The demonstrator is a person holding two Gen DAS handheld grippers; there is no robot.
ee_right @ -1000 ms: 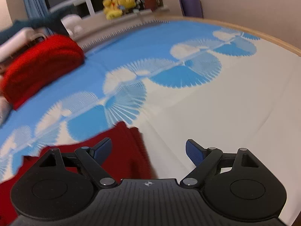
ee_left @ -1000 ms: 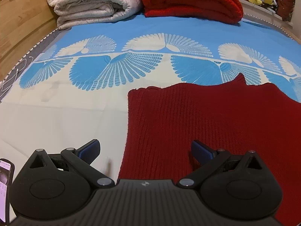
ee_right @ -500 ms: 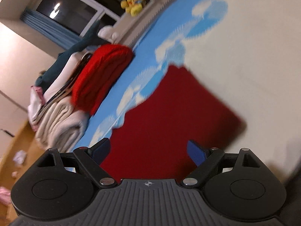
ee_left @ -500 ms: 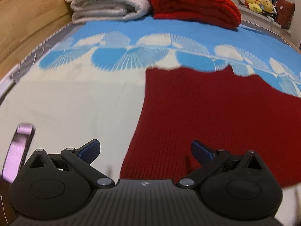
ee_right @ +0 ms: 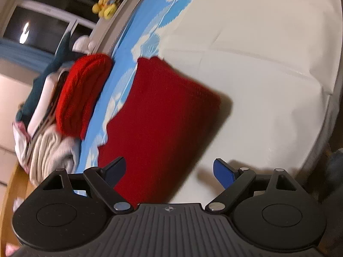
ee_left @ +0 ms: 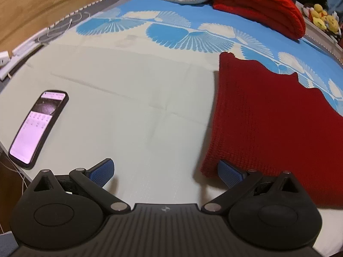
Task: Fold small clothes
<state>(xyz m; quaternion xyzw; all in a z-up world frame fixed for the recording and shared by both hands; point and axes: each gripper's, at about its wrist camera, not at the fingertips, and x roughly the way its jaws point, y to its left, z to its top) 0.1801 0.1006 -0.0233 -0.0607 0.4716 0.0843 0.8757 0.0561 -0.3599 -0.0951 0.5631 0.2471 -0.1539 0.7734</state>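
A bed (ee_left: 133, 98) under blue-and-cream sheeting, wooden floor (ee_left: 42, 4), dark window (ee_right: 42, 25).

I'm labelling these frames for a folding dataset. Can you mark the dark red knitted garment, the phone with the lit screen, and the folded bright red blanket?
Dark red knitted garment (ee_left: 272, 124), left wrist view, middle of the knit.
Phone with lit screen (ee_left: 36, 126), left wrist view, screen centre.
Folded bright red blanket (ee_left: 257, 4), left wrist view, top fold.

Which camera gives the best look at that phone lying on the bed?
The left wrist view: the phone lies screen-up and lit on the pale sheet, whole and sharp, left of the dark red knit. The right wrist view shows none of it.
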